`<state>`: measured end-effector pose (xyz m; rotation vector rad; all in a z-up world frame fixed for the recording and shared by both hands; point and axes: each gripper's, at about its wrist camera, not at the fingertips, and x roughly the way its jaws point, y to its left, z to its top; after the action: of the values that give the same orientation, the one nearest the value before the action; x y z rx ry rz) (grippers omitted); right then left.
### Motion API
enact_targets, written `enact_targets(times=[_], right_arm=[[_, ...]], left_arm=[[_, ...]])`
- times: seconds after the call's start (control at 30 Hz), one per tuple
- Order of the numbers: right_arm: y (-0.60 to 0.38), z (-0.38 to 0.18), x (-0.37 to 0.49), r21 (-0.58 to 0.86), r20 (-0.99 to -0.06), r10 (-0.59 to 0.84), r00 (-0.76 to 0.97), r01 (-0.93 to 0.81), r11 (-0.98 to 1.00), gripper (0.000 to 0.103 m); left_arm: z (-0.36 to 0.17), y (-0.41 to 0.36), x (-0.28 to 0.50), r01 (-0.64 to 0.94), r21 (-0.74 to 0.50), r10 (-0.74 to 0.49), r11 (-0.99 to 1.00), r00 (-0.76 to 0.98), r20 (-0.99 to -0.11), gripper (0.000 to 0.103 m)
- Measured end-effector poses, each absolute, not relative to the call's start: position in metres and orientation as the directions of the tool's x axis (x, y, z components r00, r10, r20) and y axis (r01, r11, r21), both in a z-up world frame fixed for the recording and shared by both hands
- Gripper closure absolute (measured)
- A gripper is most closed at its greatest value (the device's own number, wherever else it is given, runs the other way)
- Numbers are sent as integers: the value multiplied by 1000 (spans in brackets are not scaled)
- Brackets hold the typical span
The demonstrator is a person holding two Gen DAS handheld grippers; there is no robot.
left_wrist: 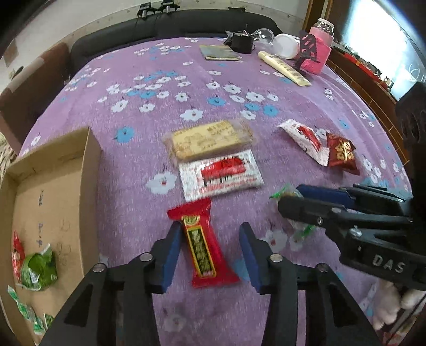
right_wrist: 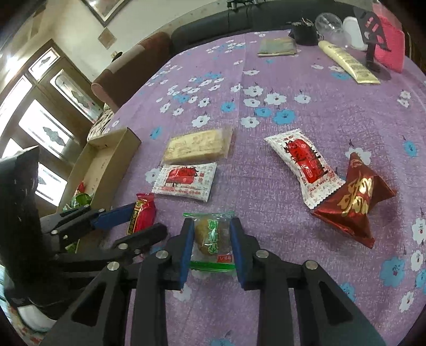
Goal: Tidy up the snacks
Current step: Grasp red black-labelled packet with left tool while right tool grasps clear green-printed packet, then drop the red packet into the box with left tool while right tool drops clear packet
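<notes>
My left gripper (left_wrist: 210, 234) is open around a long red snack packet (left_wrist: 203, 247) lying on the purple cloth; its left pad touches the packet. My right gripper (right_wrist: 211, 230) is shut on a clear green-printed pastry packet (right_wrist: 213, 239). It also shows at the right of the left wrist view (left_wrist: 290, 199). A cardboard box (left_wrist: 87, 170) at the left holds green and red snacks (left_wrist: 37, 268). On the cloth lie a yellow biscuit pack (left_wrist: 207, 138), a white-red packet (left_wrist: 221, 173), a second white-red packet (right_wrist: 303, 165) and a dark red foil packet (right_wrist: 354, 202).
The flowered purple tablecloth (left_wrist: 186, 79) covers the table. At the far right corner stand a cream tube (left_wrist: 285, 68), a pink jar (left_wrist: 320, 48), a white cup (left_wrist: 286, 45), a black object (left_wrist: 241, 42) and a flat booklet (left_wrist: 218, 52). A dark sofa (left_wrist: 159, 24) lies behind.
</notes>
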<state>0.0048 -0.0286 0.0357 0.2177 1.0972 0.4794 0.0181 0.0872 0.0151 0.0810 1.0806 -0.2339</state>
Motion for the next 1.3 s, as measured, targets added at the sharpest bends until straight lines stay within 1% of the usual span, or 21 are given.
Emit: enact_targets(times=[0.07,0.1,0.17,0.23,0.33,0.4,0.53,0.57,0.63,0.67,0.8,0.9,1.03,1.2,1.3], right_arm=[[-29,35,8,407,-800,482,358,-266,874,76],[-28,36,9,402,-802,479,356,-271,875,75],[-25,36,8,384,-807,469,359,-283,879,75],[-23,37,6,358,-810,455,371,-302,884,75],[-15,39,-2,292,-819,415,396,-335,896,74],[-14,39,-6,286,-815,418,401,-350,892,65],[-5,39,-13,208,-819,376,434,-386,899,65],[-2,39,-14,183,-821,361,442,-395,900,65],[2,38,-16,140,-824,330,461,-398,907,73],[2,38,-16,130,-824,323,465,-400,907,76],[-5,41,-15,172,-805,354,476,-383,908,77],[-12,52,-15,236,-761,407,505,-368,899,77],[-11,85,-20,321,-699,483,527,-372,871,76],[34,130,-24,336,-661,561,498,-472,815,76],[76,133,-14,337,-677,581,453,-510,791,76]], left_arm=[[13,79,17,243,-1,-121,970,480,-869,55],[13,77,15,254,14,-118,967,495,-861,59],[14,75,11,283,-5,-154,959,506,-848,82],[14,77,7,284,-27,-176,958,514,-840,82],[14,88,3,261,-94,-221,961,517,-827,82],[15,96,0,246,-145,-255,958,511,-821,82],[24,106,-11,217,-210,-295,953,523,-800,82],[28,108,-15,212,-213,-296,954,532,-793,82],[38,115,-22,204,-220,-297,954,555,-777,82],[43,119,-26,198,-221,-296,955,567,-769,82],[64,143,-43,166,-264,-309,950,615,-725,82],[76,168,-55,135,-299,-313,945,644,-698,82],[93,211,-63,80,-290,-264,954,685,-679,82],[102,261,-54,10,-235,-172,972,709,-684,82],[91,292,-34,-27,-258,-169,966,689,-705,82]])
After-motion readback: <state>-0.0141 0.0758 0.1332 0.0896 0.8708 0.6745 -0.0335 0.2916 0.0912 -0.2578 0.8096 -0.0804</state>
